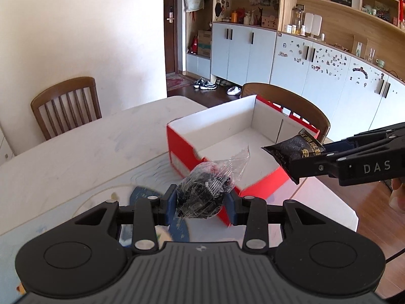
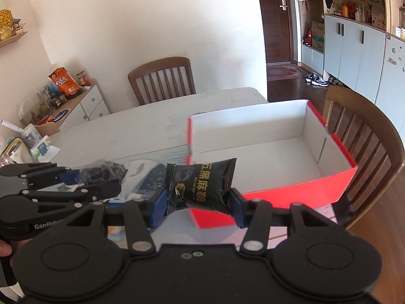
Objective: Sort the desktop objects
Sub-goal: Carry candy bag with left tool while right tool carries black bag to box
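Both tools are clenched on snacks, our left tool (image 1: pixel 201 204) on a clear-wrapped dark sweet (image 1: pixel 206 190) and our right tool (image 2: pixel 200 209) on a black packet (image 2: pixel 202 182), so we should carry each well over the red box's rim (image 2: pixel 298 187) before releasing, above a pale tabletop (image 1: pixel 76 157) flanked by wooden chairs (image 1: pixel 65 103) and grey cabinets (image 1: pixel 243 53).

Two snack packets, one clear (image 1: pixel 202 192) and one black (image 2: pixel 202 182), one red box (image 2: pixel 291 192), seemingly two chairs (image 2: pixel 162 78).

bright daylight fills both views; the wall (image 1: pixel 88 25) beyond the grippers is washed out. strong fisheye bending and dark corners at the edges. slight blur on the table (image 1: pixel 76 152) just ahead.
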